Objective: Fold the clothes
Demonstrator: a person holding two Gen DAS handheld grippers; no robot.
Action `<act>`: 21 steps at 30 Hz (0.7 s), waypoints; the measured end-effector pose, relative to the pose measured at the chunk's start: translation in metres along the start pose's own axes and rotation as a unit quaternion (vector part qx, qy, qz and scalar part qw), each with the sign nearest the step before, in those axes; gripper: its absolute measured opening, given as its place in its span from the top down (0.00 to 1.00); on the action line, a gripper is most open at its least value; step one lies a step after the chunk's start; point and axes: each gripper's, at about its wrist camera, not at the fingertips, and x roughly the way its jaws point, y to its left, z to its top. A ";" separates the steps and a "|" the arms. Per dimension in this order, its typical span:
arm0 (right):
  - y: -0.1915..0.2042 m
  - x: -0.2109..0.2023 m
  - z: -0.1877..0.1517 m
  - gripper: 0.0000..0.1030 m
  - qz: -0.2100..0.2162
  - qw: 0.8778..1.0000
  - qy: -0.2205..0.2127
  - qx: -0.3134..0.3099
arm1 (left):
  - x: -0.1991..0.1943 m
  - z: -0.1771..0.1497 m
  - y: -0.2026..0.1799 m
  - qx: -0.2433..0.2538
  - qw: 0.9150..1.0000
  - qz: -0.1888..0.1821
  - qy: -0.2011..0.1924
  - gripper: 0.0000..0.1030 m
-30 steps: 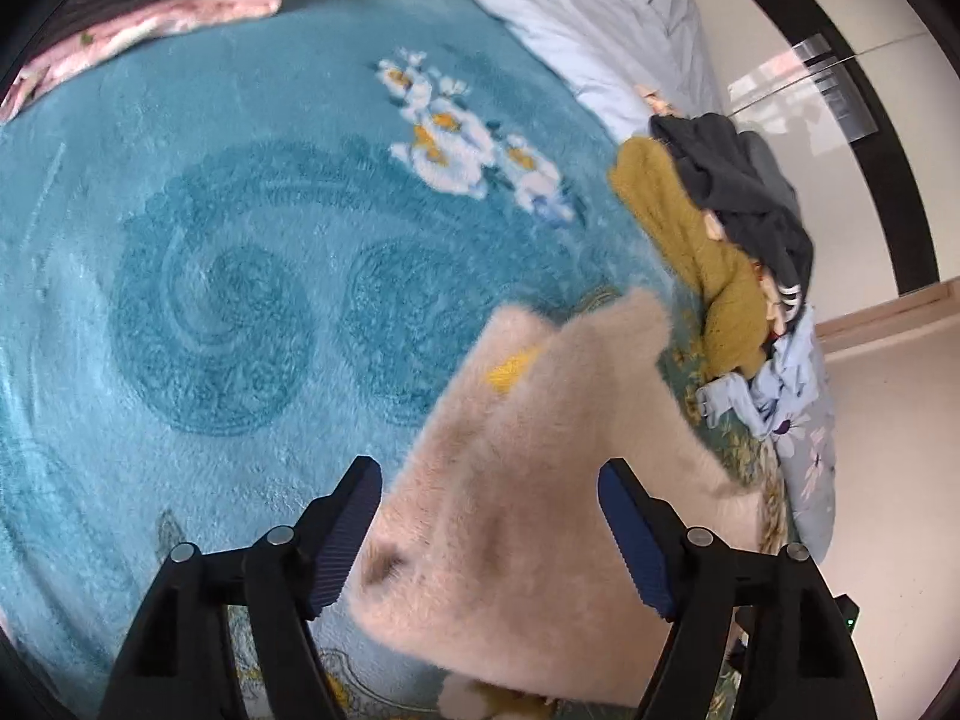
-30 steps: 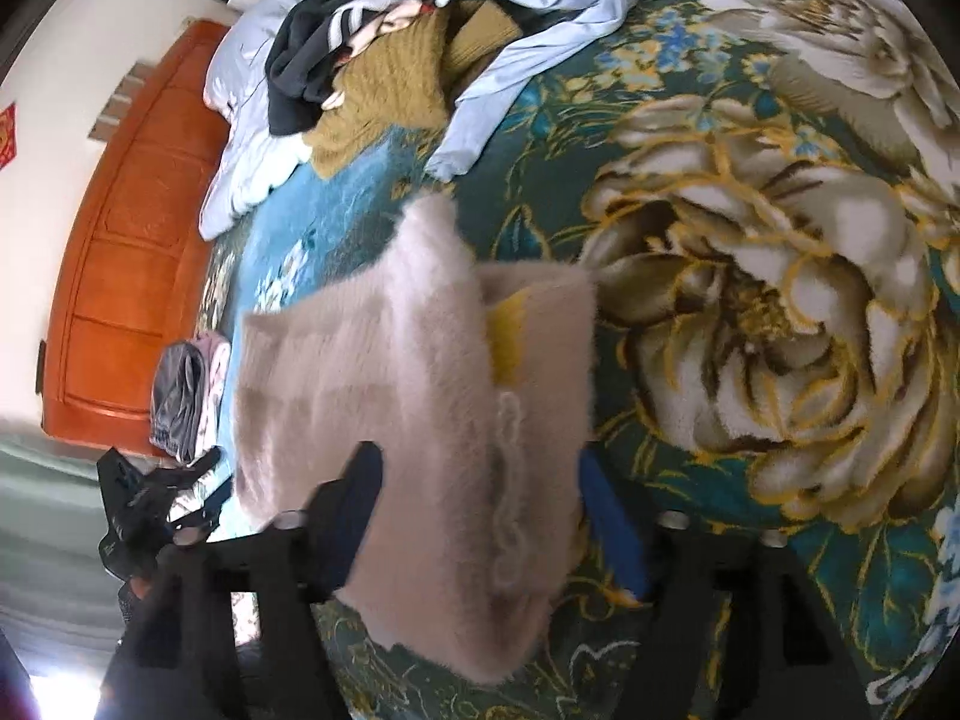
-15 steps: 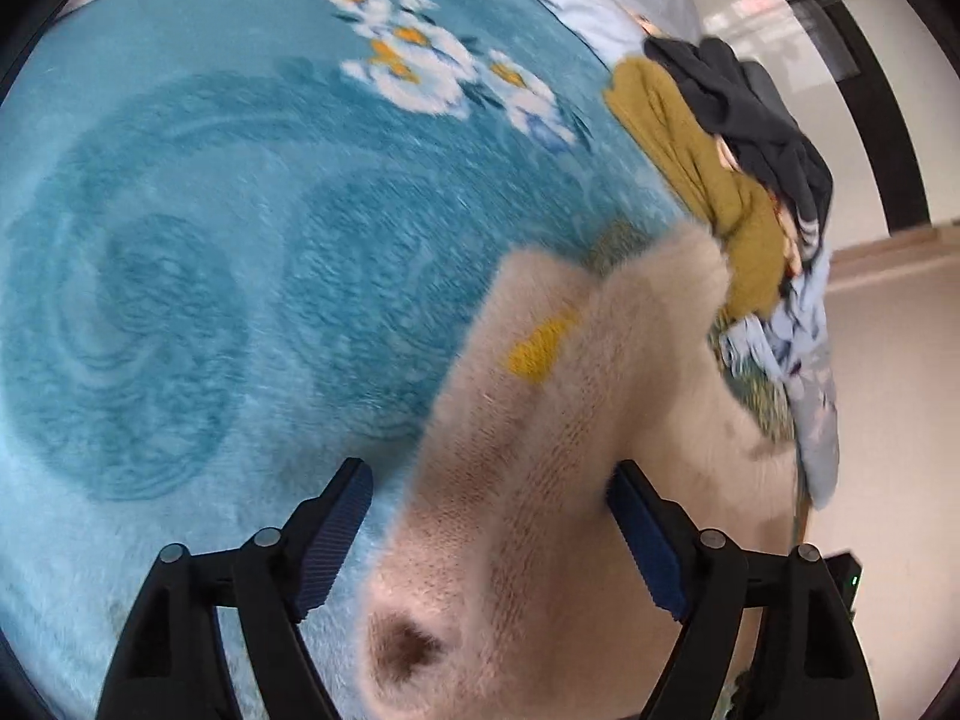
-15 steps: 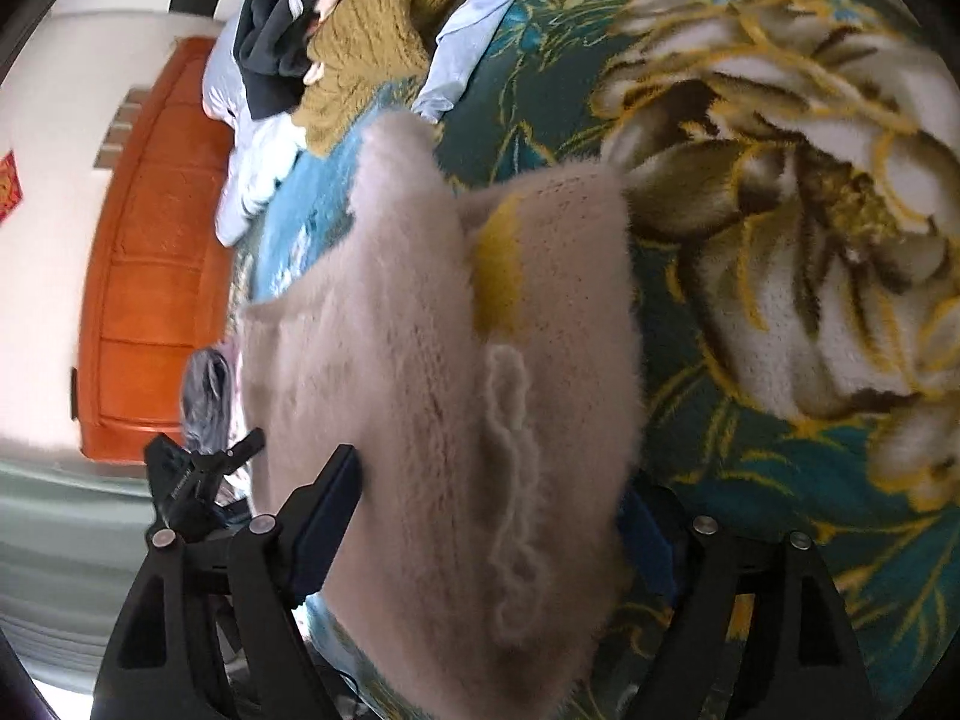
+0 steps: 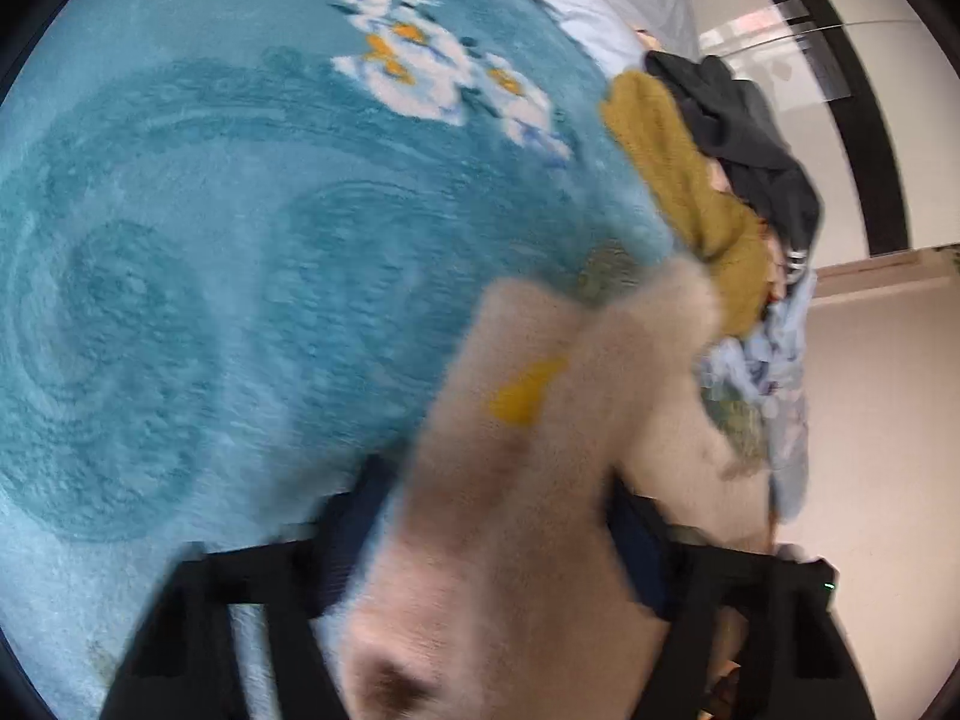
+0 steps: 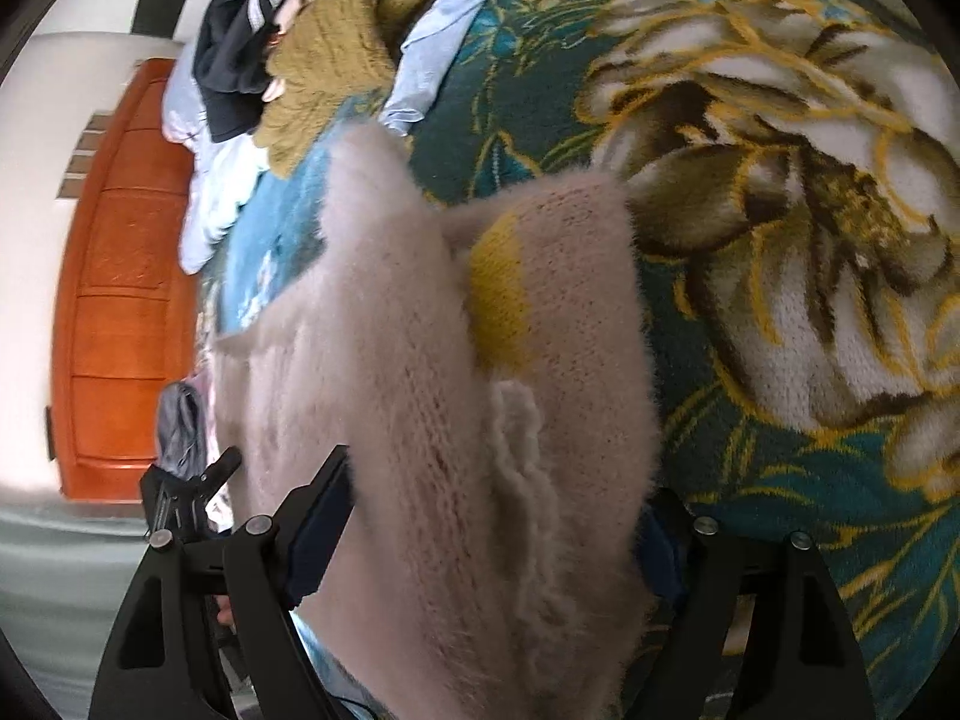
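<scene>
Filling the gap: the fuzzy beige sweater [image 5: 528,480] lies between the fingers of both grippers, spread over the bed.
Sweater, left wrist view: it runs from the bottom edge up past the fingertips, a yellow patch [image 5: 525,393] on it beyond them (this view is blurred).
Sweater, right wrist view: the folded knit [image 6: 432,408] bulges up between the two fingers, its far edge lying on the floral blanket [image 6: 780,240].
Left gripper [image 5: 498,531]: jaws wide apart, the sweater filling the space between them; the fabric hides the inner pad faces, so I cannot tell whether they press it.
Right gripper [image 6: 492,531]: jaws wide apart, the sweater bunched between them and overlapping the right finger.
Under the sweater: a teal blanket [image 5: 210,270] with white flowers on the left side, the dark floral one on the right.
Pile of clothes [image 6: 312,54]: mustard, dark and pale blue garments heaped beyond the sweater's far end.
Background: an orange wooden panel [image 6: 114,276] at the far left of the right wrist view.
</scene>
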 end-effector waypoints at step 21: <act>0.107 -0.025 0.018 0.59 0.059 0.992 0.012 -0.112 | -0.142 -0.008 -0.010 -0.015 0.991 0.012 -0.129 0.71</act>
